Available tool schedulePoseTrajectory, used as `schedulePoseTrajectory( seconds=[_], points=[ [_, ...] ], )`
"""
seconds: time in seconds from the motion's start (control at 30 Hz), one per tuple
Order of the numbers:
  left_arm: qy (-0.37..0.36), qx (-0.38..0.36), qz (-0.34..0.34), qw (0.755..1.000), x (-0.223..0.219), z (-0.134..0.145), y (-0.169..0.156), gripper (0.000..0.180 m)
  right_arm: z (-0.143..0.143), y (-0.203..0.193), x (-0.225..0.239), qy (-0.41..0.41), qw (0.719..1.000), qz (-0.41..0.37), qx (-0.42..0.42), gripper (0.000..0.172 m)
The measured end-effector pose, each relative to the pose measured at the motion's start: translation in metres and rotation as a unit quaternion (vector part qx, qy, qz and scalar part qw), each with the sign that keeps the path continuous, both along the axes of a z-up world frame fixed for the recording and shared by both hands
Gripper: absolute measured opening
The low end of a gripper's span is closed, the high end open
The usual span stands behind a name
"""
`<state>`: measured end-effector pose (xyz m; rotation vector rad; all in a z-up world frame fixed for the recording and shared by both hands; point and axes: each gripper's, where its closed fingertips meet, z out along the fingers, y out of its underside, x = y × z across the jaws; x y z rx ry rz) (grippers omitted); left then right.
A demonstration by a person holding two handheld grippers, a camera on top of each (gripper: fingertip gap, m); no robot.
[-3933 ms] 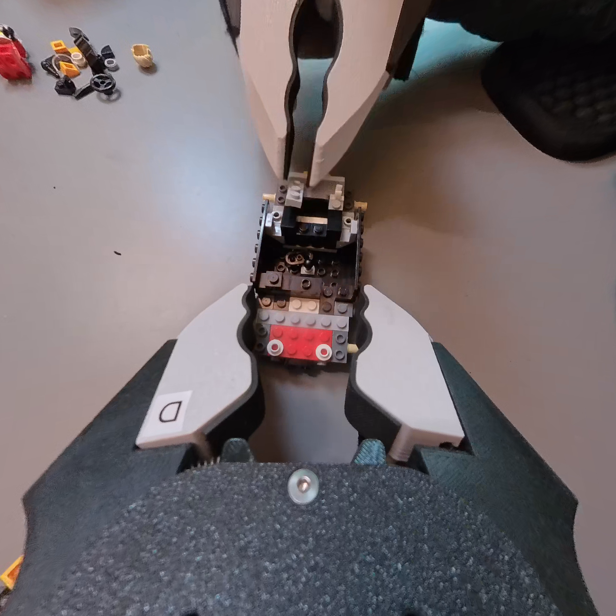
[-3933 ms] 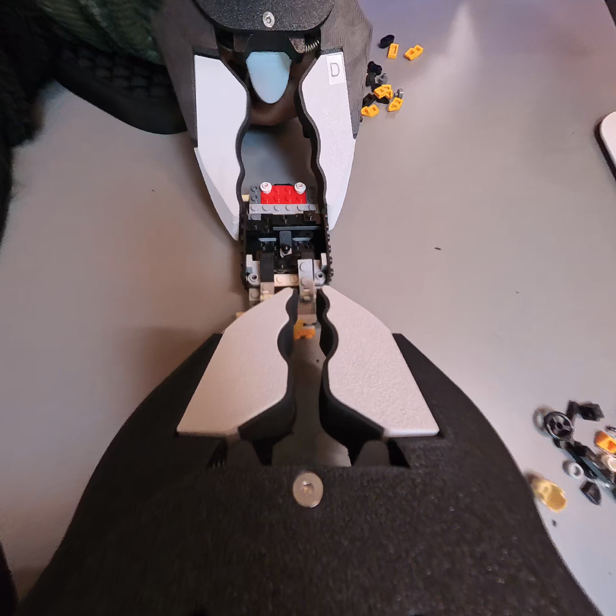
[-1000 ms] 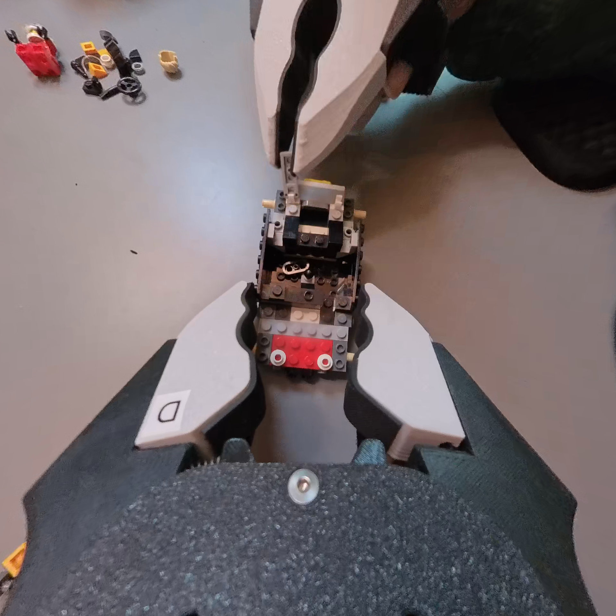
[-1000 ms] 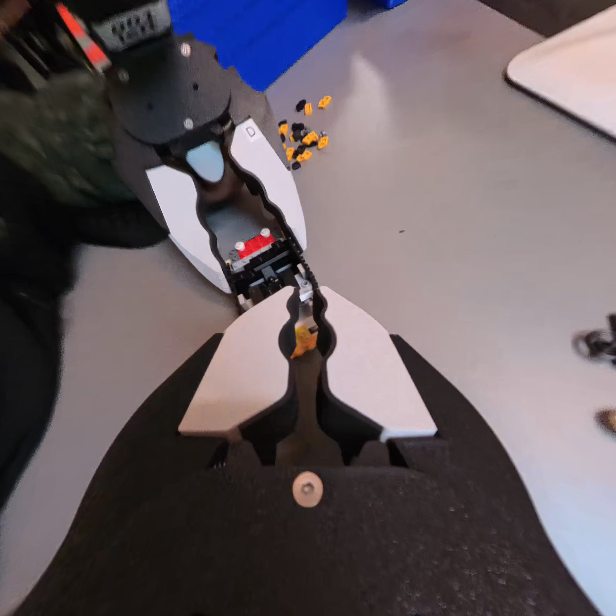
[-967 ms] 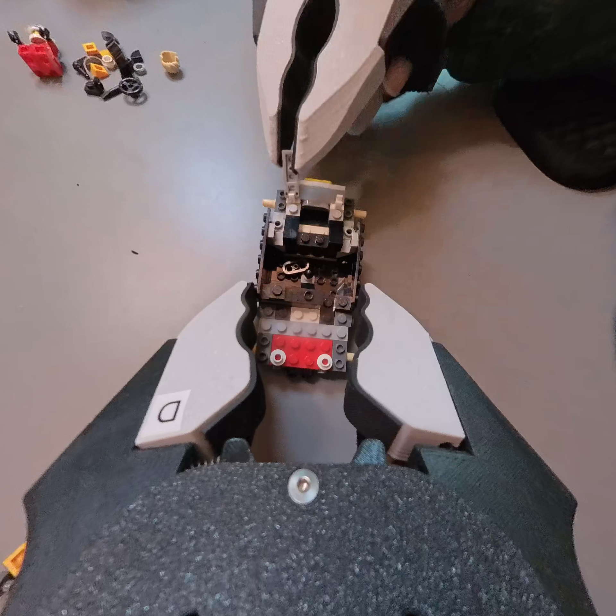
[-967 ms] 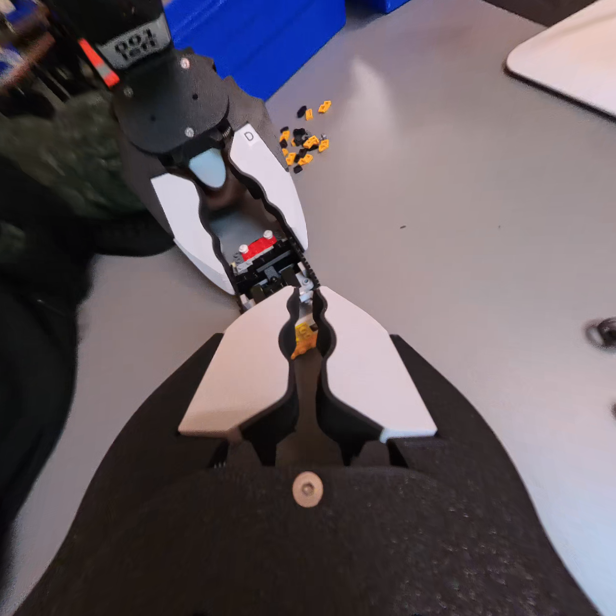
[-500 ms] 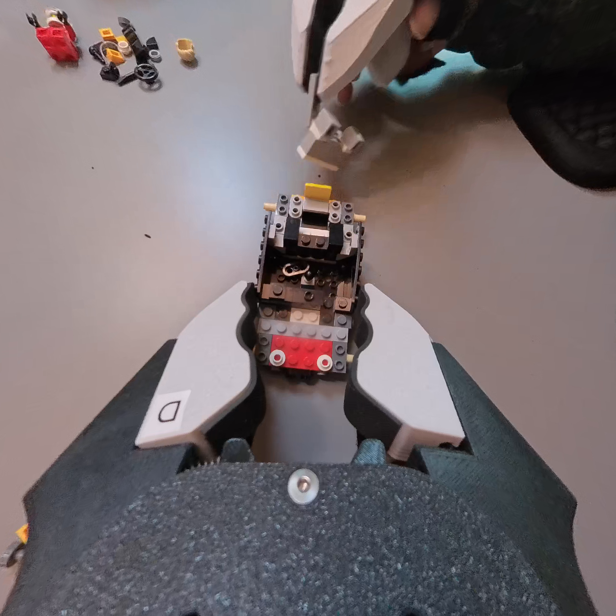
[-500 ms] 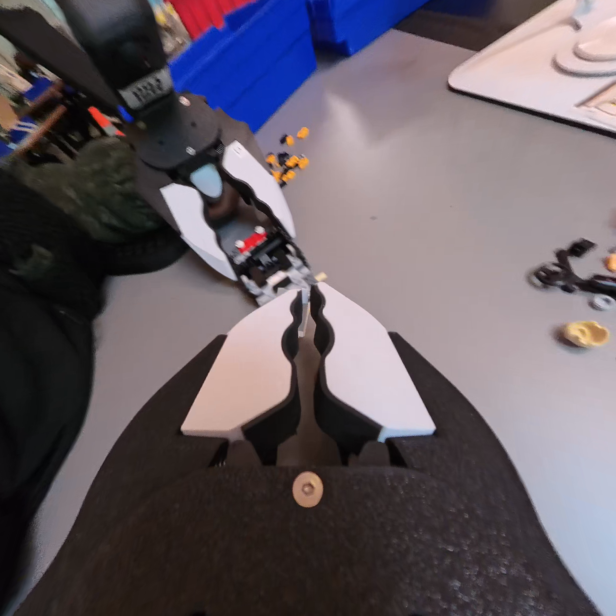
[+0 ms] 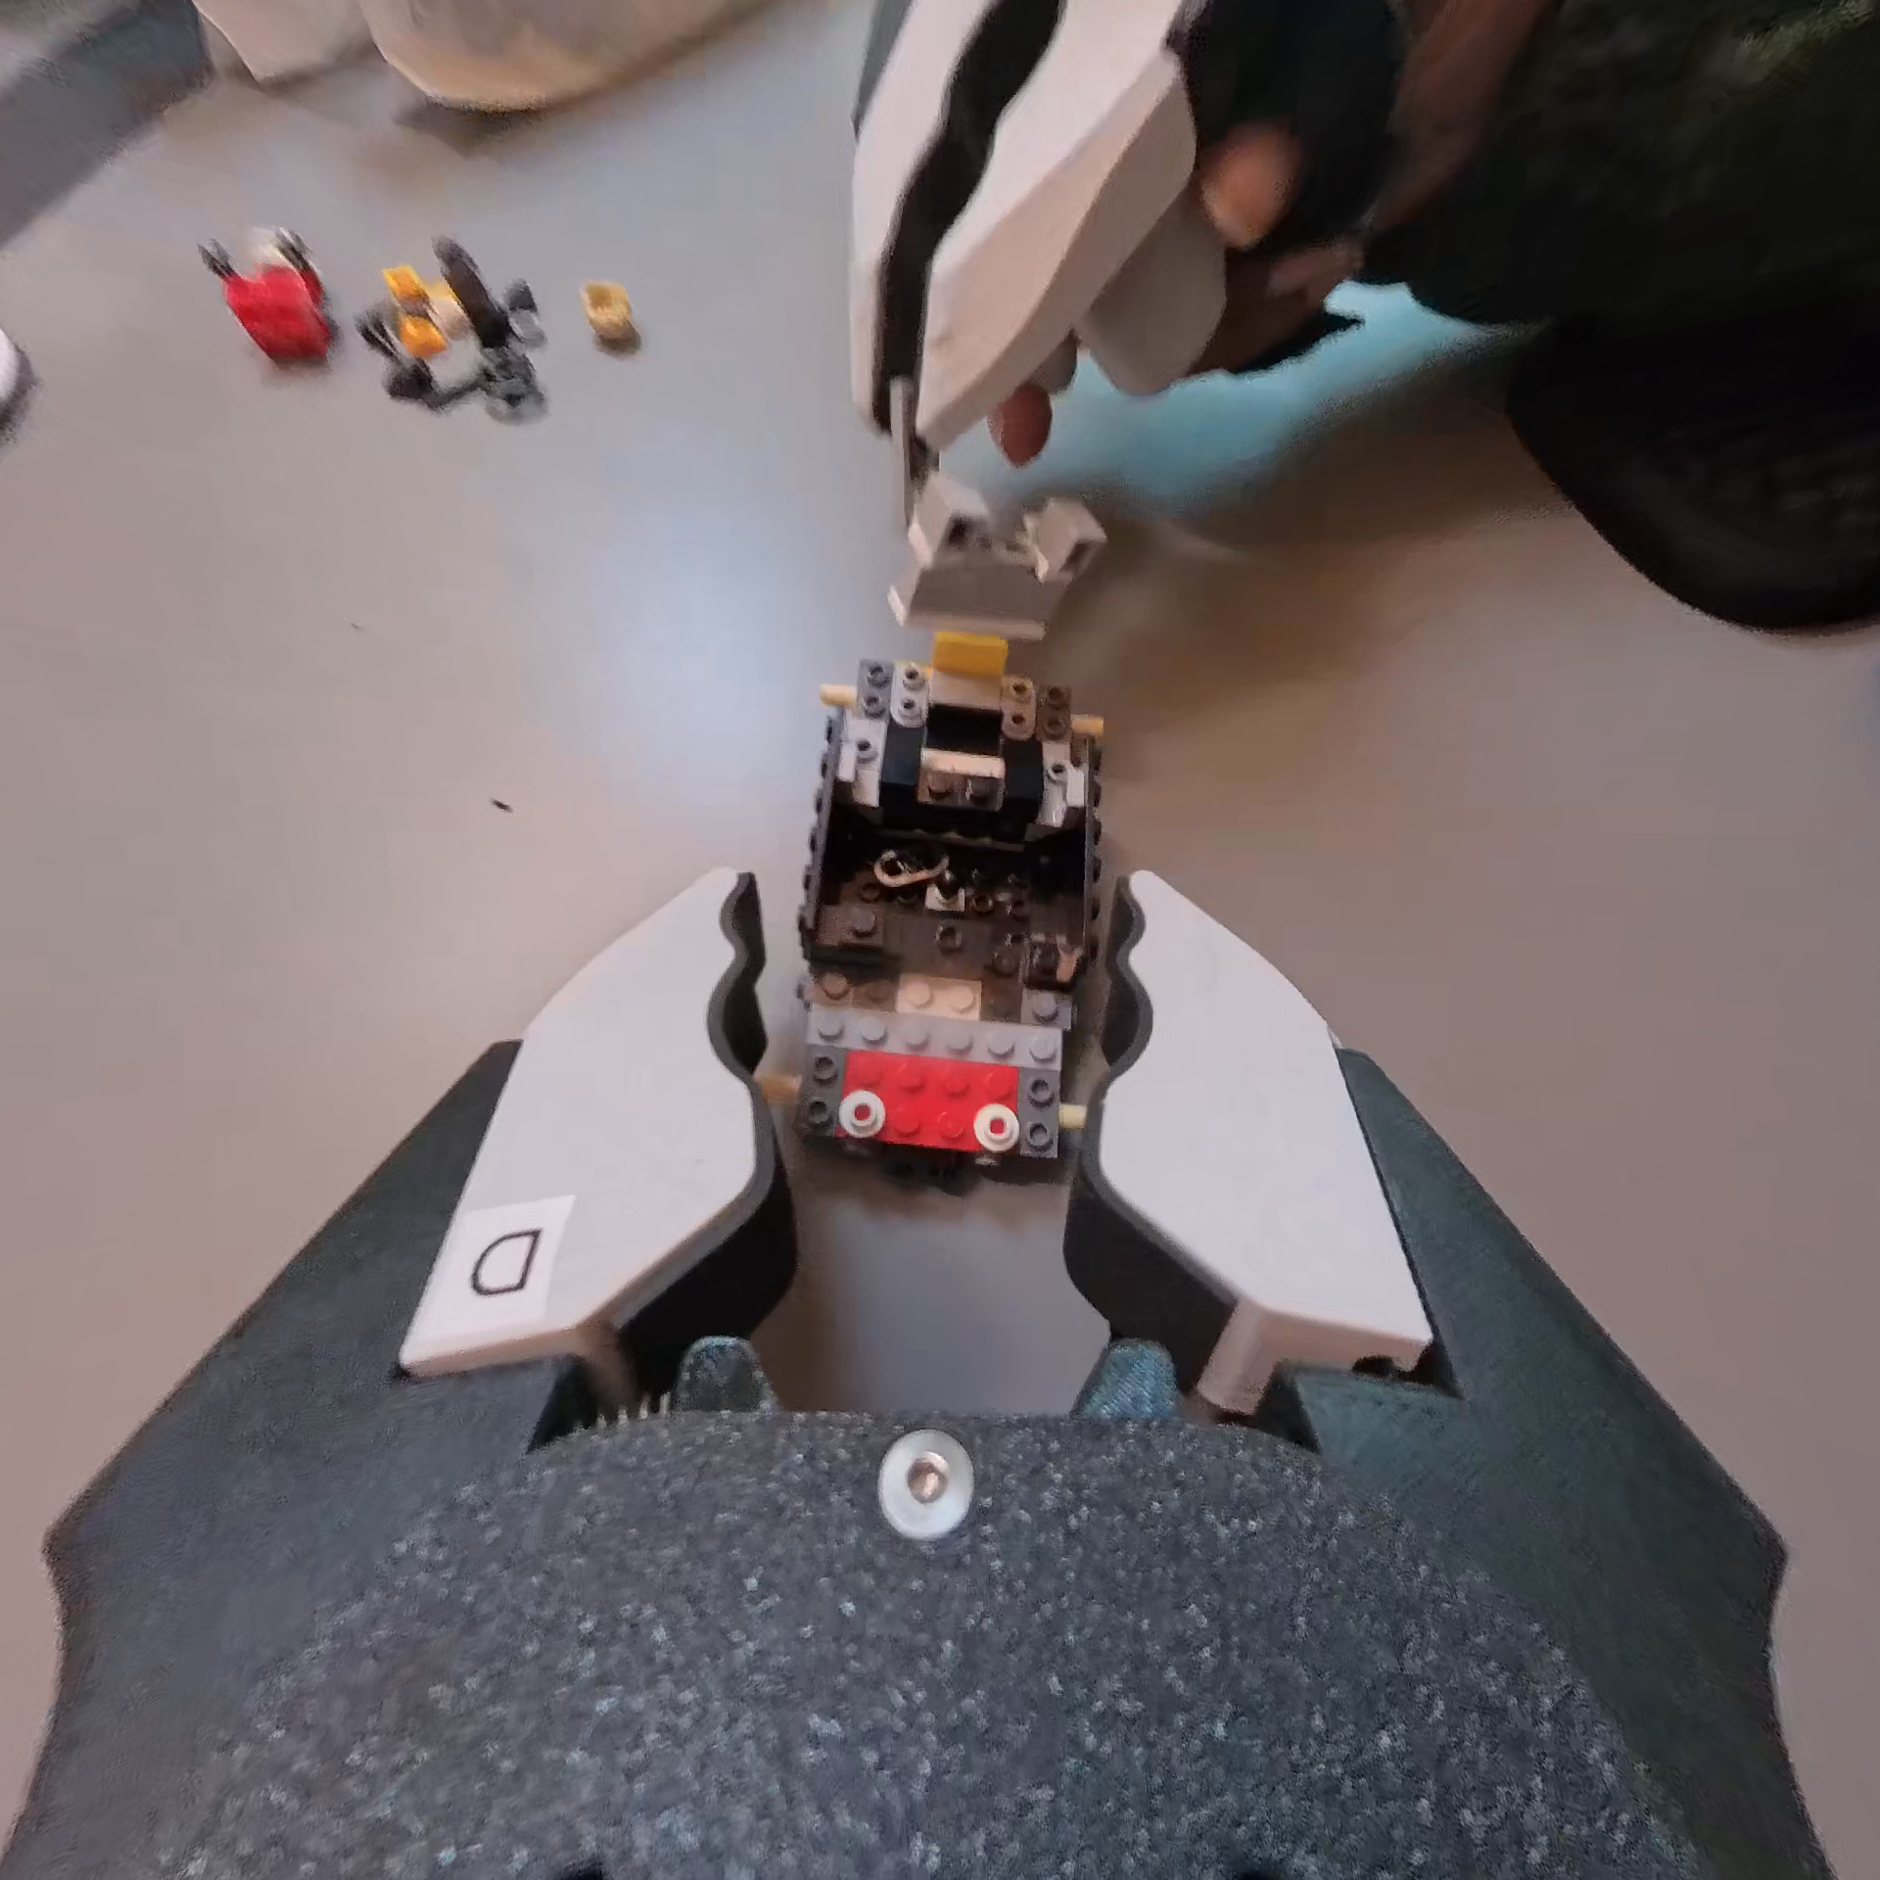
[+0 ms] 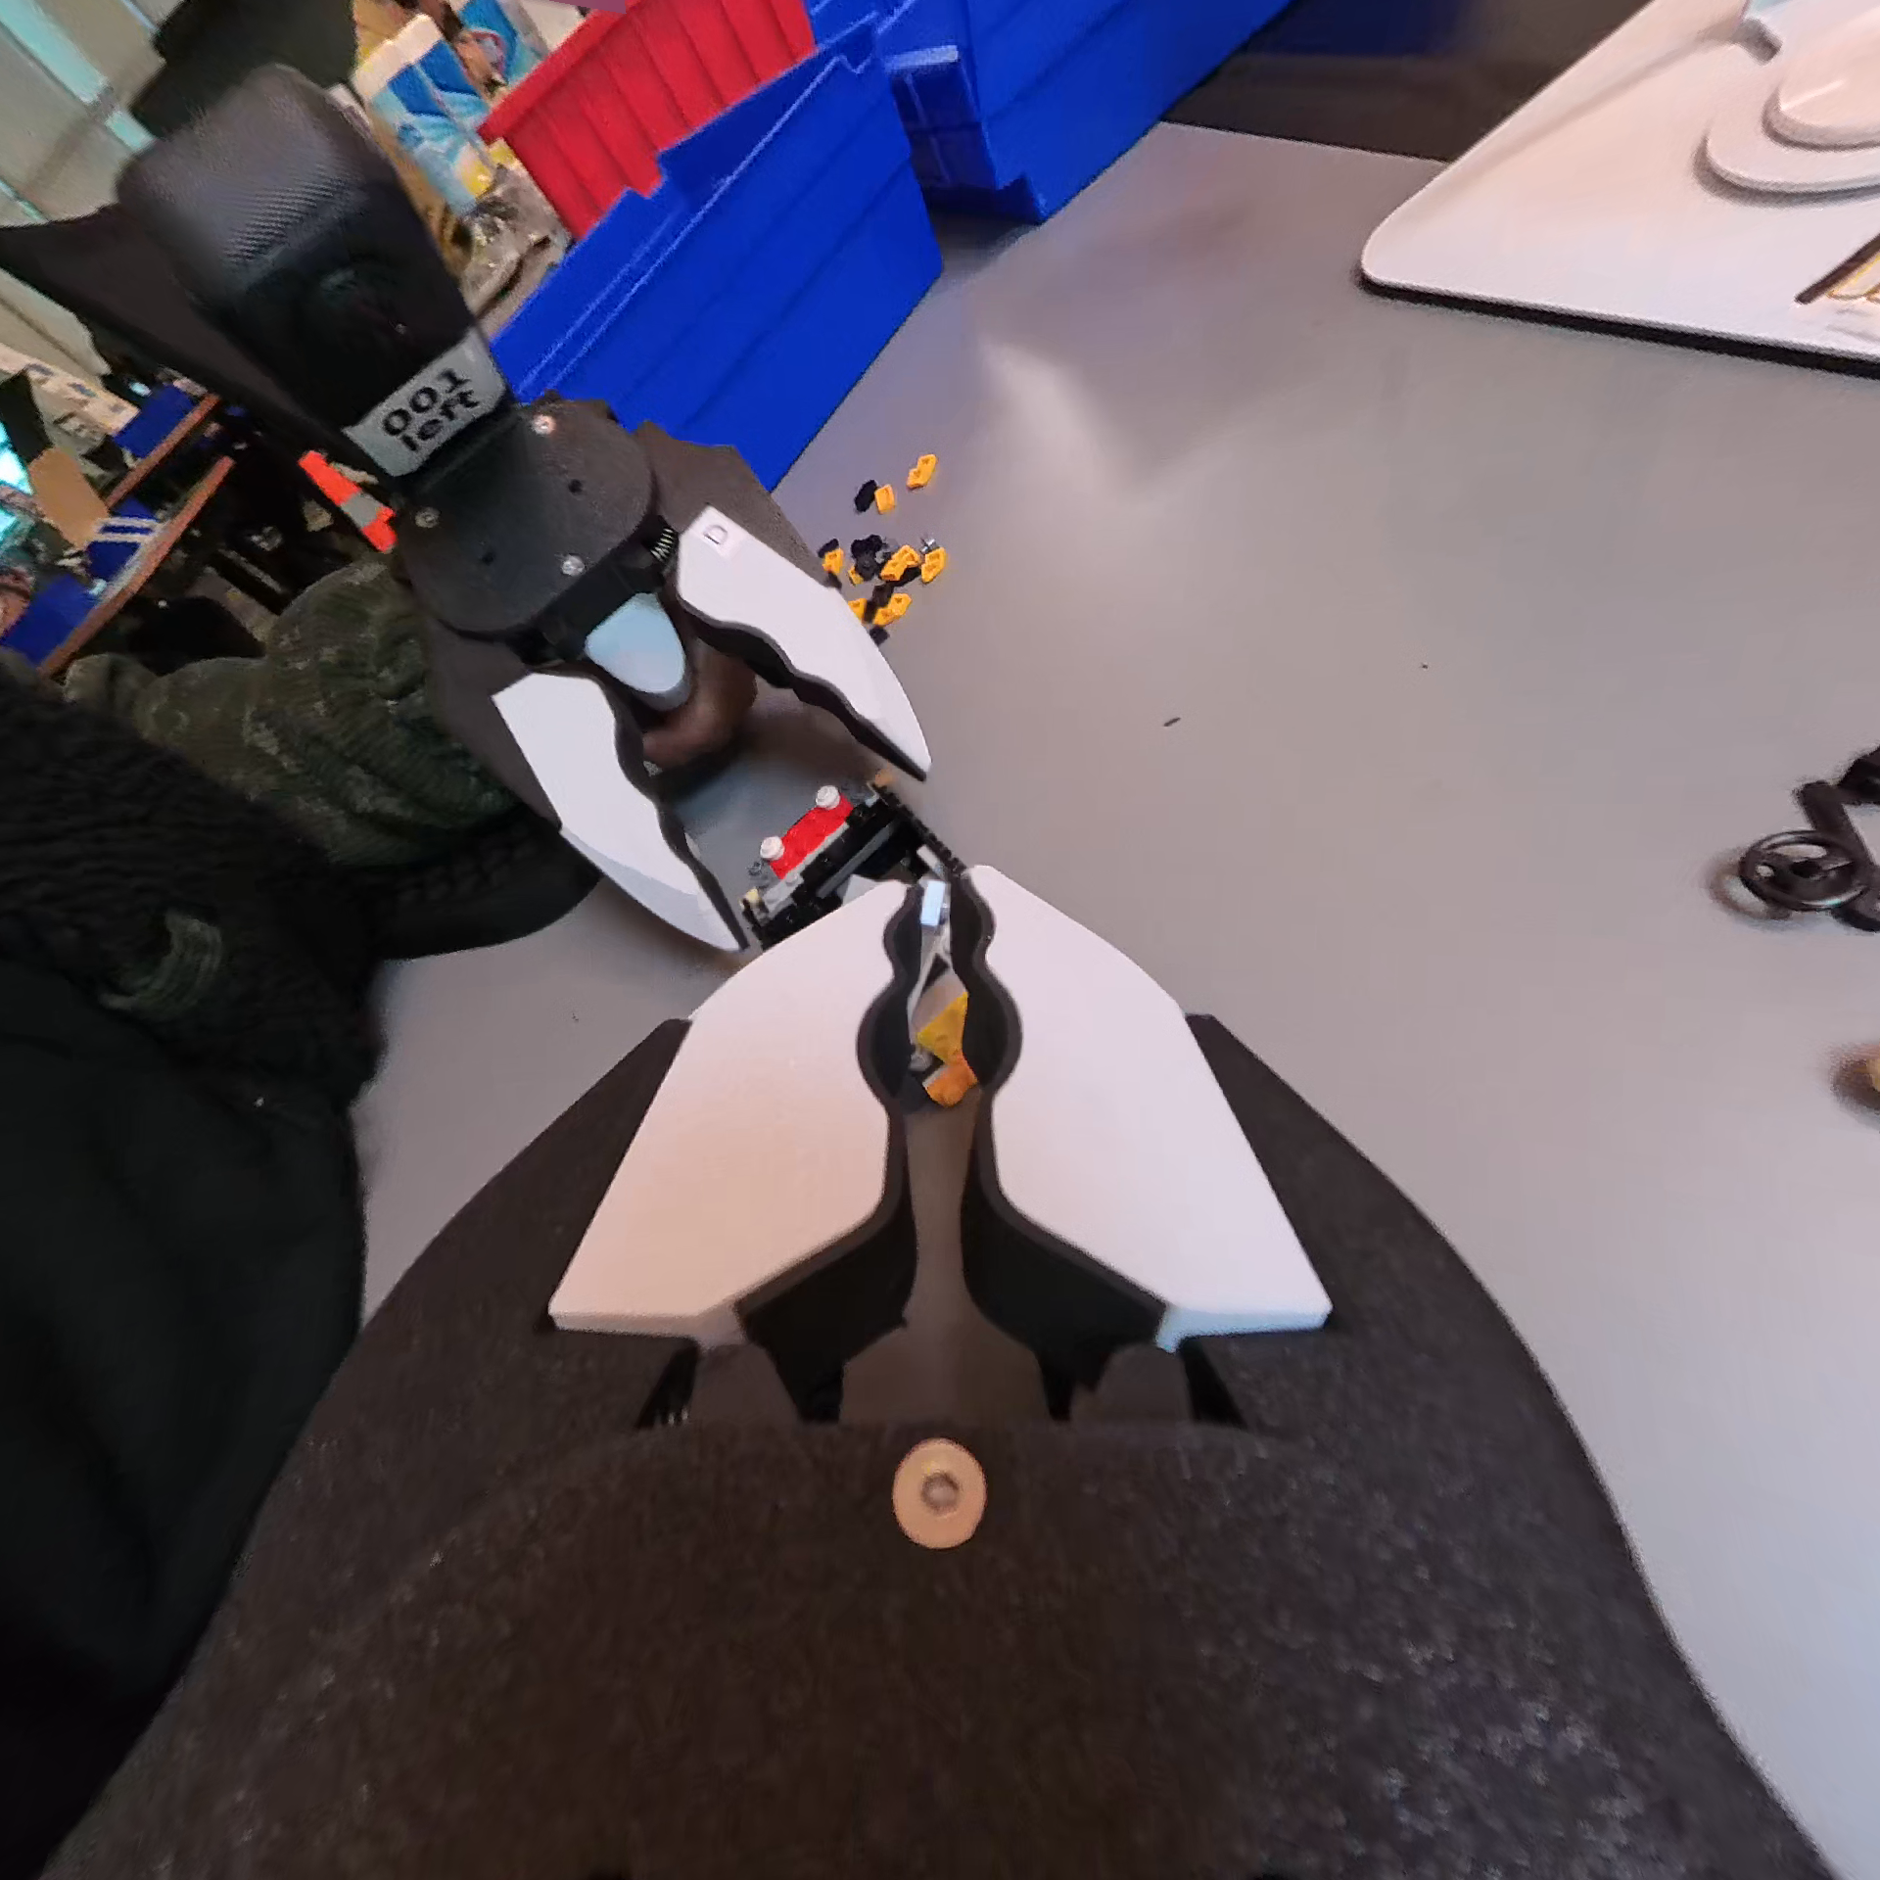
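Sitting on the grey table (image 9: 305, 712), a partly built brick vehicle (image 9: 951, 916) of black, grey and red pieces lies between the fingers of the left gripper (image 9: 931, 916). Those fingers stand apart: a sliver of table shows between the left pad and the model's side, and the right pad sits just beside the other side without plainly pressing, so the model rests on the table rather than in a grip. Thin tan axle pins jut from its sides, and a small yellow piece (image 9: 972, 653) sits at its far end.

Just beyond that end hangs a light grey brick assembly (image 9: 992, 570), clear of the model and pinched by a thin part of its top in the nearly closed tips of the right gripper (image 9: 905, 427). From the right wrist view the same grey sliver (image 10: 931, 916) runs between the pads, which press on it.

Farther off, at the left, lie a red brick piece (image 9: 275, 305), a cluster of black and orange parts (image 9: 458, 326) and a tan piece (image 9: 607, 305). Another scatter of orange and black bits (image 10: 890, 560) lies behind the left gripper, near blue bins (image 10: 763, 234), with a white tray (image 10: 1628, 203) at the far right.
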<state>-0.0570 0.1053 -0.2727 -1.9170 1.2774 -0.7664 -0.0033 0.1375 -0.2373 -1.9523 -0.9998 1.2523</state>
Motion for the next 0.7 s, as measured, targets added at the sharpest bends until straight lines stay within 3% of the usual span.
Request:
schedulePoseTrajectory(
  seconds=[0.17,0.27,0.4,0.47,0.53,0.7],
  points=[
    [-0.078,0.019,0.034,0.996,0.013,0.033,0.013,0.04,-0.001,0.003,-0.011,-0.01,0.999,-0.037,-0.033,0.006],
    [-0.095,0.014,0.034,0.995,0.027,0.043,0.016,0.043,0.0,0.006,-0.014,-0.006,0.997,-0.056,-0.043,0.005],
    [-0.056,0.004,0.063,0.996,0.036,0.034,0.02,0.049,0.009,0.006,-0.014,0.007,0.997,-0.071,-0.03,0.006],
    [-0.075,-0.029,0.076,0.994,0.038,0.037,0.02,0.048,0.015,0.007,-0.013,0.011,0.997,-0.074,0.003,0.005],
    [-0.139,-0.085,0.074,0.984,0.037,0.05,0.017,0.045,0.027,0.007,-0.012,0.028,0.996,-0.074,0.045,0.006],
    [-0.263,-0.229,0.044,0.936,0.042,0.069,0.008,0.041,0.055,0.0,-0.014,0.058,0.981,-0.062,0.173,0.006]
  ],
)
